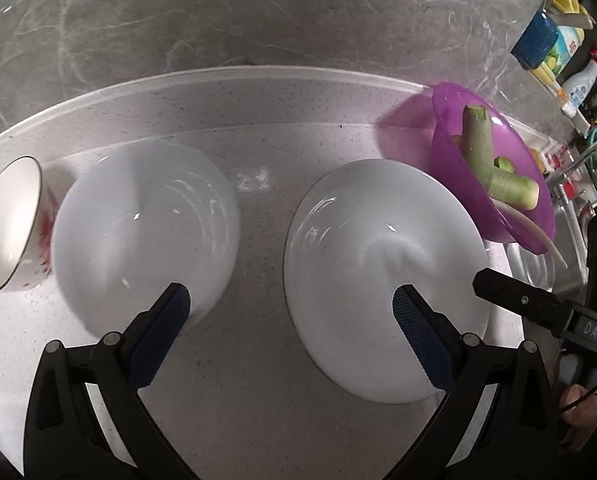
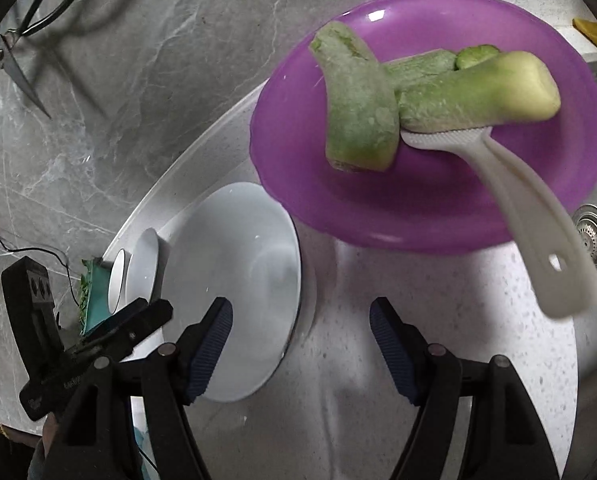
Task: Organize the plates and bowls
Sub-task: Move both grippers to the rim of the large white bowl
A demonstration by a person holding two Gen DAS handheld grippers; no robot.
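1. In the left wrist view, the left hand-held gripper (image 1: 290, 312) is seen with its jaws spread wide and nothing gripped; its blue ribbed pads (image 1: 166, 332) hang over the pale speckled table (image 1: 258, 120).
2. Two glossy white bowls are set side by side on the table: the left bowl (image 1: 146, 224) and the right bowl (image 1: 382, 276), apart from each other.
3. A small round cup (image 1: 10, 224), white inside with a red pattern outside, is placed just beside the left bowl.
4. A translucent purple bowl (image 1: 494, 216) holding rough green vegetable pieces (image 1: 494, 168) is seen behind the right bowl.
5. In the right wrist view, the right hand-held gripper (image 2: 300, 344) is shown partly open and empty, over bare table.
6. One pad overlaps the rim of a white bowl (image 2: 234, 280); contact cannot be told.
7. A white ridged plastic scoop (image 2: 530, 216) rests in the purple bowl under the vegetables, its handle jutting over the rim.
8. Grey veined marble (image 2: 118, 80) is seen behind.
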